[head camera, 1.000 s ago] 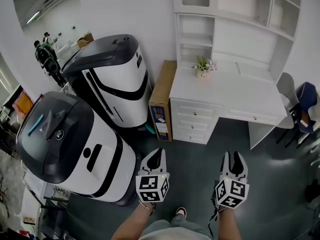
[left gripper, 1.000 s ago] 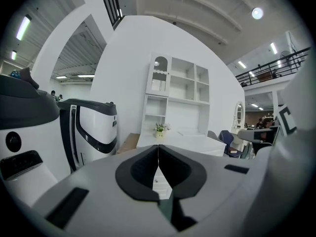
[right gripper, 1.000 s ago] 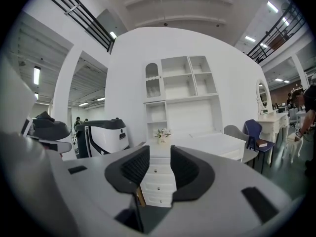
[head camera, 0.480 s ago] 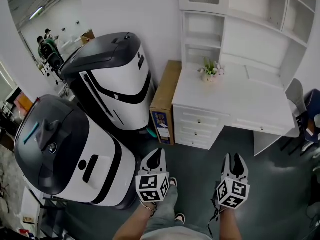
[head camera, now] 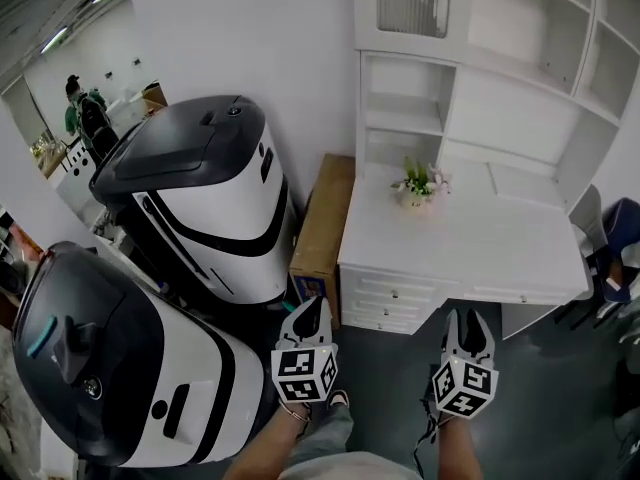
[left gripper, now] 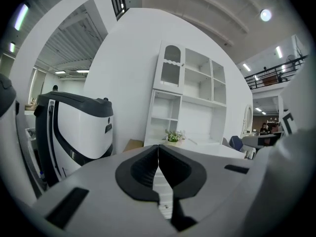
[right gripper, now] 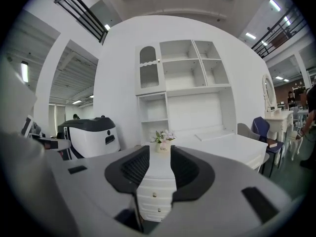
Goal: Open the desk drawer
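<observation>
Facing the drawer stack [head camera: 392, 295], shut, fronts flush, small knobs showing, tucked under the left end of the white bench [head camera: 480, 243]; well apart from both claws, not yet reached. Holding the right claw [head camera: 469, 318] released, jaws parted around nothing but air, aimed to frame those knobs in its gap, likely readied to close on one. Holding the left claw [head camera: 311, 310] clenched on nothing, tips meeting, pointed toward the bench's left corner; probably spare for now, or meant for steadying. Standing back on the dark floor [head camera: 395, 378], both claws low and side by side ahead of the body, a carry suited to walking in before any grasp. Noting a potted flower [head camera: 420, 181] on the bench top at the foot of the shelf unit [head camera: 500, 98], clear of the drawer fronts, no hindrance to pulling. Minding the cardboard box [head camera: 322, 213] standing on edge just beside the bench's left side and two large white-and-black machines [head camera: 215, 203] further left, narrowing the approach there.
</observation>
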`<state>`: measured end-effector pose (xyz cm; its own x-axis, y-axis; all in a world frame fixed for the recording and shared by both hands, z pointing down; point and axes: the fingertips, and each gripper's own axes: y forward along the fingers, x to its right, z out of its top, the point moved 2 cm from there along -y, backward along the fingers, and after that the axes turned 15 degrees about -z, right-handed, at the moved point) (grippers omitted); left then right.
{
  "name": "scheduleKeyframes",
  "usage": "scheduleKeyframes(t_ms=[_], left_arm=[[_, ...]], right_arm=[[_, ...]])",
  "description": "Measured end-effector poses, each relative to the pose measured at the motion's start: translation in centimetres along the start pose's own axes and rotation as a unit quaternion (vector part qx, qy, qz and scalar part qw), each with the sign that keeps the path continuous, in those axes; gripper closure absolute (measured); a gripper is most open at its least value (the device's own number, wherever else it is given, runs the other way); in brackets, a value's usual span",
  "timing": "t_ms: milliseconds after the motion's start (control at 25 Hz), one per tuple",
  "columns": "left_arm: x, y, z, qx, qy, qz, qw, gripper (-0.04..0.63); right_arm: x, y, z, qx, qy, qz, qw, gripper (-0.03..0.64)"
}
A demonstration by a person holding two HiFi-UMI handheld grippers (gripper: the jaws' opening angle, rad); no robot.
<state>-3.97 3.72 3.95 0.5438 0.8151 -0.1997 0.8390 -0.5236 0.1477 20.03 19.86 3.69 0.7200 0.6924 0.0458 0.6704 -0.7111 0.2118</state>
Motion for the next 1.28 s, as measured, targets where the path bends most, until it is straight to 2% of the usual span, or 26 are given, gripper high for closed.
scheduleKeyframes(t_ms=[240, 560, 1040, 1280], left_arm=[[-4.3, 5.7, 2.3, 0.004, -0.006, -0.014, 0.9999, 0.577], [-6.5, 10.3, 2.2, -0.008, -0.013, -0.02, 0.9997, 0.577], [-5.6, 12.0, 1.8, -0.018, -0.017, -0.007, 0.9997, 0.577], [-5.9, 11.4, -1.1, -0.045, -0.027, 0.009, 0.9986, 0.577]], right_arm=[[-3.3, 5.5, 2.0, 0.006, -0.007, -0.011, 1.0, 0.474], [-4.5, 10.0, 2.4, -0.002, -0.012, -0.017, 1.0, 0.474], [-4.3, 12.7, 2.5, -0.017, -0.018, 0.002, 1.0, 0.469], [-4.5, 13.0, 0.1, -0.046, -0.022, 0.015, 0.999, 0.469]])
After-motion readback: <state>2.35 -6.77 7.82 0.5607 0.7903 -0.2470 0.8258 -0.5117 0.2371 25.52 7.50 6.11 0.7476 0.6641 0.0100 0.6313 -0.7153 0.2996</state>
